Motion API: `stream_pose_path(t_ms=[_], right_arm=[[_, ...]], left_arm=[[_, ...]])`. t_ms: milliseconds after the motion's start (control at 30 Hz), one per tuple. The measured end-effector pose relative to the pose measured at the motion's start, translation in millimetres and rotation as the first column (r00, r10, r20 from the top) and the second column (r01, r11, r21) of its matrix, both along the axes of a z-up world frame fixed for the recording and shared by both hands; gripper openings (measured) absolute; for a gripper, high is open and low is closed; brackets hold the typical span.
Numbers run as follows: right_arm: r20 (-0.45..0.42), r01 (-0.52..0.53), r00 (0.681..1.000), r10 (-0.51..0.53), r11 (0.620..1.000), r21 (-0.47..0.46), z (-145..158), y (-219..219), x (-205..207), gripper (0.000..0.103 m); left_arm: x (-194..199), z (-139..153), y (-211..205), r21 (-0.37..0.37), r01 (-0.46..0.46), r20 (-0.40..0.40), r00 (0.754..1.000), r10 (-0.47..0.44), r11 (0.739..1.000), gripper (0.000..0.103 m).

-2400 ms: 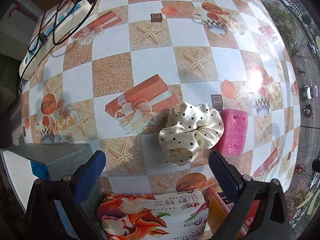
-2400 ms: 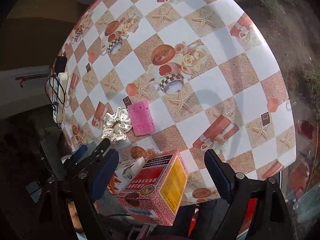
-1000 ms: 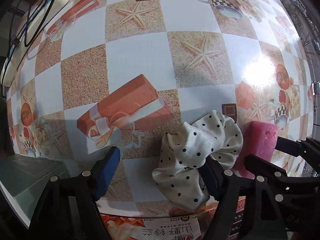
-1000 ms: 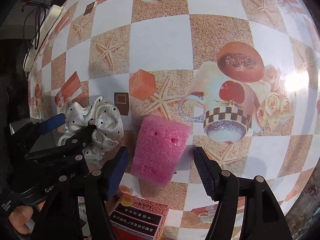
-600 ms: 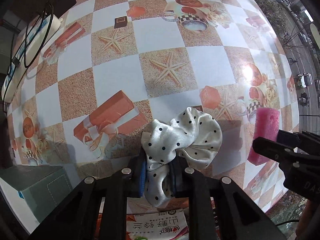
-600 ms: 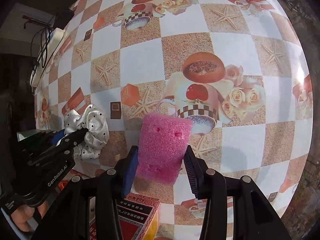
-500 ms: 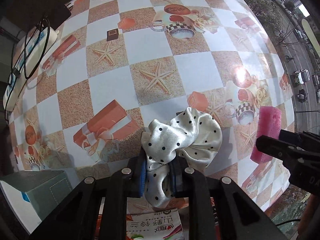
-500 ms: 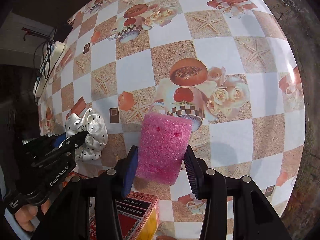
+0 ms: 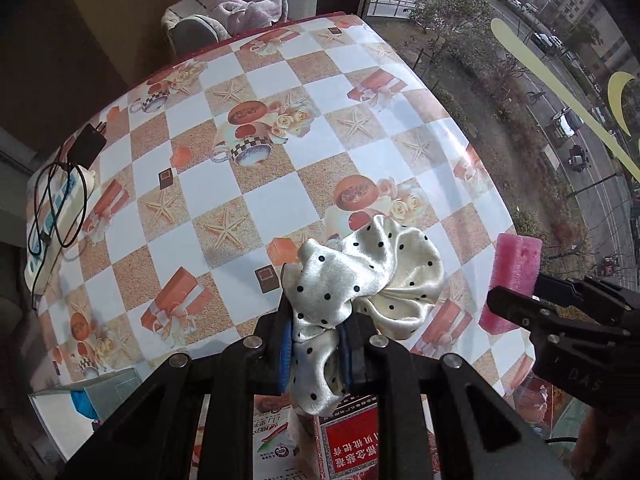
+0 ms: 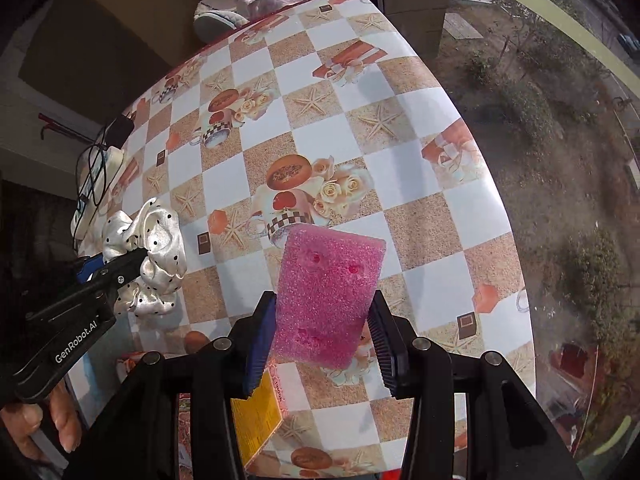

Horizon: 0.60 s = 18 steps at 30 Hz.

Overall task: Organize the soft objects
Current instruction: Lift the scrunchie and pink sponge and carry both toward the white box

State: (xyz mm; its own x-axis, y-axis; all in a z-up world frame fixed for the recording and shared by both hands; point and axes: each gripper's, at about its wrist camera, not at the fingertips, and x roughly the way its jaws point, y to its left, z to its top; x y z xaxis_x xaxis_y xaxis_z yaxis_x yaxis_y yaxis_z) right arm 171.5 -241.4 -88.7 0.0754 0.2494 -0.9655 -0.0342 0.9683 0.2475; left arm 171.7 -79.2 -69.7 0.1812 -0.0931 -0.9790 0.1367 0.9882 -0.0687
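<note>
My left gripper is shut on a cream satin scrunchie with black dots and holds it up above the table. The scrunchie also shows in the right wrist view, pinched in the left gripper. My right gripper is shut on a pink sponge block, lifted above the table. The sponge shows at the right of the left wrist view, held by the right gripper.
The table has a checked cloth with starfish and gift prints. A white power strip with black cables lies at its left edge. A red box, a tissue pack and a grey box sit at the near edge. A yellow-sided box is below my right gripper.
Both grippers closed on their objects and lifted them off the table. The scrunchie and the sponge are now higher and the table looks farther away.
</note>
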Motion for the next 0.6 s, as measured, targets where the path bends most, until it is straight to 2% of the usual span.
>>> stream_pose_path(t_ms=[267, 600], right_arm=[[0.029, 0.105, 0.994, -0.104, 0.993, -0.049, 19.8, -38.3, -40.3, 0.047], [0.018, 0.237, 0.972, -0.236, 0.968, -0.077, 29.4, -75.5, -90.0, 0.047]], left_arm=[[-24.0, 31.1, -52.6, -0.043, 0.151, 0.064, 0.987, -0.148, 0.988, 0.021], [-69.9, 54.5, -96.2, -0.095, 0.310, 0.094, 0.949, -0.301, 0.946, 0.021]])
